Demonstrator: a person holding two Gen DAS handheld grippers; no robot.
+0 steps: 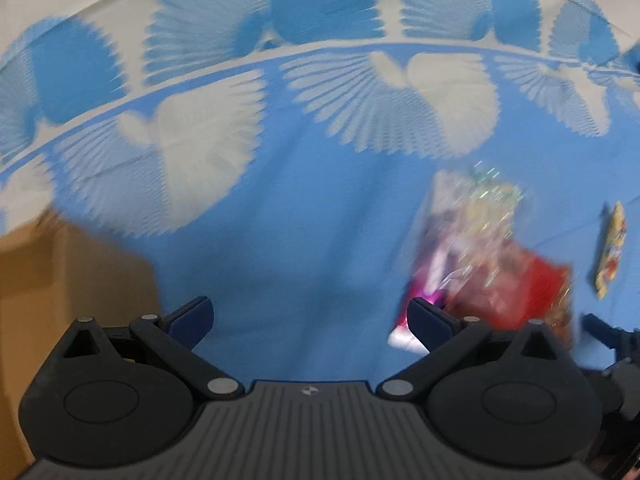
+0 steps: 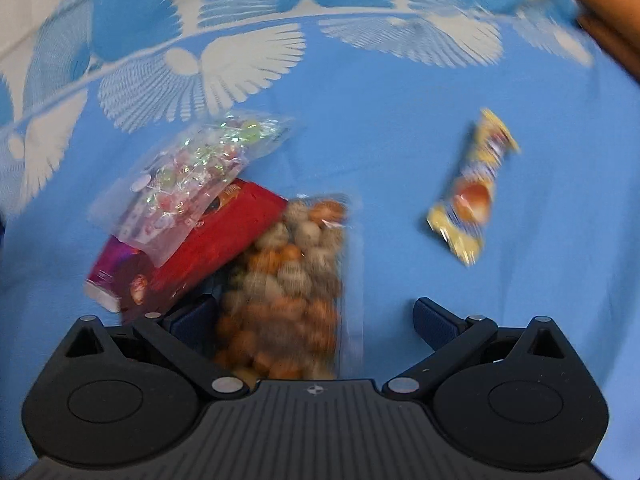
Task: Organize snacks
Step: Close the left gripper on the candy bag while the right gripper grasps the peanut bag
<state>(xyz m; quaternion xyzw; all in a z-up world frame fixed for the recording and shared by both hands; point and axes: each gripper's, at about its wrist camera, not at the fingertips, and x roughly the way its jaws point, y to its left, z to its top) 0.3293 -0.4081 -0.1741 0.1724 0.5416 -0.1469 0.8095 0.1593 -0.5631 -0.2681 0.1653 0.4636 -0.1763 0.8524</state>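
In the right wrist view, my right gripper (image 2: 314,316) is open above a clear bag of orange and beige coated nuts (image 2: 286,284), which lies between its fingers. A red snack box (image 2: 208,248) lies left of the nuts, with a clear bag of wrapped candies (image 2: 188,172) resting on top of it. A yellow snack packet (image 2: 472,192) lies apart to the right. In the left wrist view, my left gripper (image 1: 310,320) is open over bare blue cloth, with the candy bag (image 1: 476,216) and red box (image 1: 532,288) blurred beyond its right finger and the yellow packet (image 1: 612,252) further right.
A blue cloth with white fan patterns (image 1: 304,208) covers the surface. A brown cardboard box (image 1: 60,276) stands at the left in the left wrist view, and a brown edge (image 2: 612,12) shows at the top right in the right wrist view. The other gripper's dark parts (image 1: 612,340) show at right.
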